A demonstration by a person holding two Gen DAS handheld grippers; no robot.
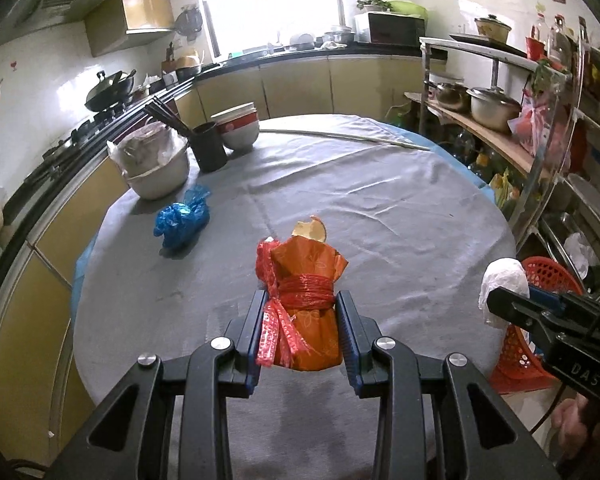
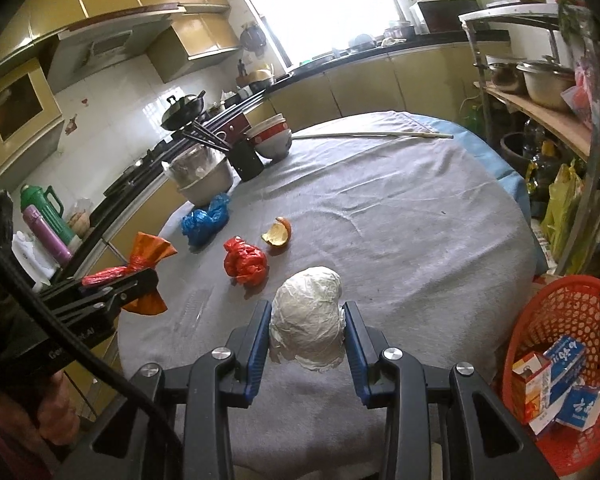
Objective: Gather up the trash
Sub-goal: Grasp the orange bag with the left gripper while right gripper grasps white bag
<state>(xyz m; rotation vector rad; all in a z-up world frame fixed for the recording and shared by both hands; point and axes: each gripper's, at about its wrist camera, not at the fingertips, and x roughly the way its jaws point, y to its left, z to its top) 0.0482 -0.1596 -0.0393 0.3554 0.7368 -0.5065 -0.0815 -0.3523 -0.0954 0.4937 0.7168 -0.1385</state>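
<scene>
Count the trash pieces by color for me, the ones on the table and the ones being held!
Orange: 2, the wrapped bundle in the left gripper, and the orange peel.
White: 1, the paper wad in the right gripper.
Blue: 1, the bag.
Red: 1, the bag.
Total: 5

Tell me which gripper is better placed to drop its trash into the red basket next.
Right. The right gripper, holding the white paper wad, is nearer the red basket; the left gripper, holding the orange bundle, is farther.
</scene>
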